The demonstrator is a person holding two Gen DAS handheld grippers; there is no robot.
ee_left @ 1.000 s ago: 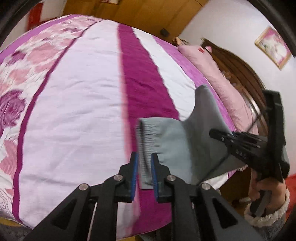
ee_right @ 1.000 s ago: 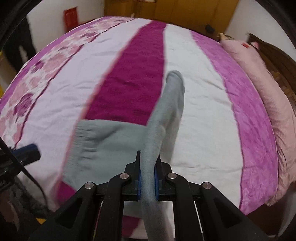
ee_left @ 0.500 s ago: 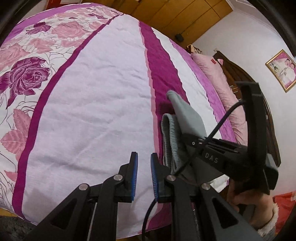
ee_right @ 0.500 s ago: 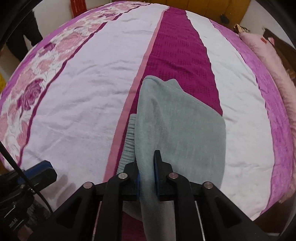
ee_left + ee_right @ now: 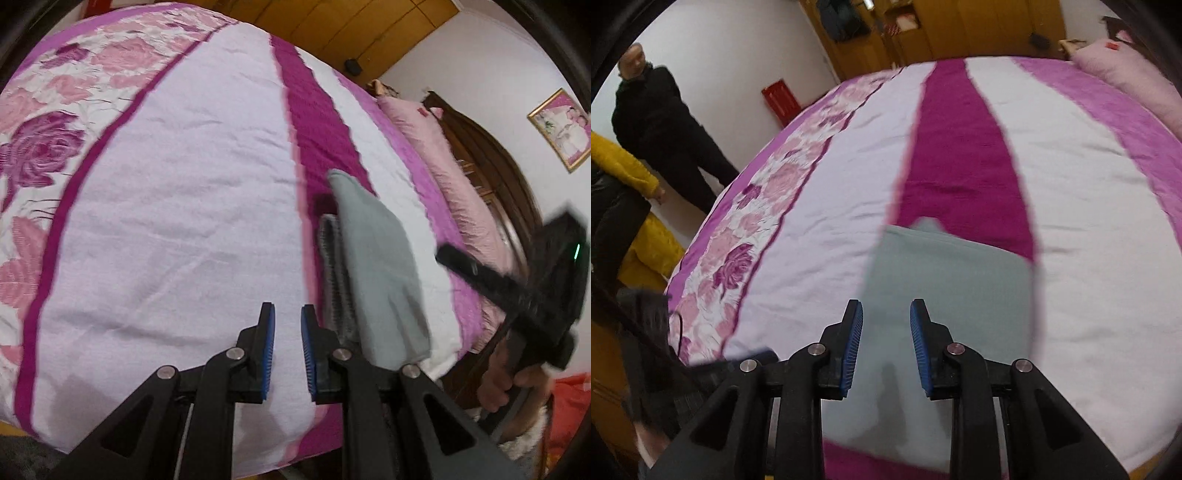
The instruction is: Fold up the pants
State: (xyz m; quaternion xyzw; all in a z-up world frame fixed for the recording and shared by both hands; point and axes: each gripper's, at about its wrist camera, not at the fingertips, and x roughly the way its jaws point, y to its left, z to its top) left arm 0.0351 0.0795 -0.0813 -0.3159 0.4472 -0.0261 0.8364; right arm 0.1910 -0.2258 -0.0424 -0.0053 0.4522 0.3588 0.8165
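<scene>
The left gripper [image 5: 287, 339] hovers with jaws parting, nothing between them, over the bedspread [image 5: 166, 221]. Just right, the grey pants [image 5: 373, 266] lie doubled at the bed's near edge. The right gripper [image 5: 886, 328], opening, has let go. Likely next: another fold, needing a fresh grasp.

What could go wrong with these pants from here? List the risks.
1. The folded grey pants lie near the bed's front edge, so a careless tug might drag them off.
2. The top layer sits askew over the ribbed waistband, so the next fold may come out uneven.
3. The right gripper is opening just above the cloth and could snag it.
</scene>
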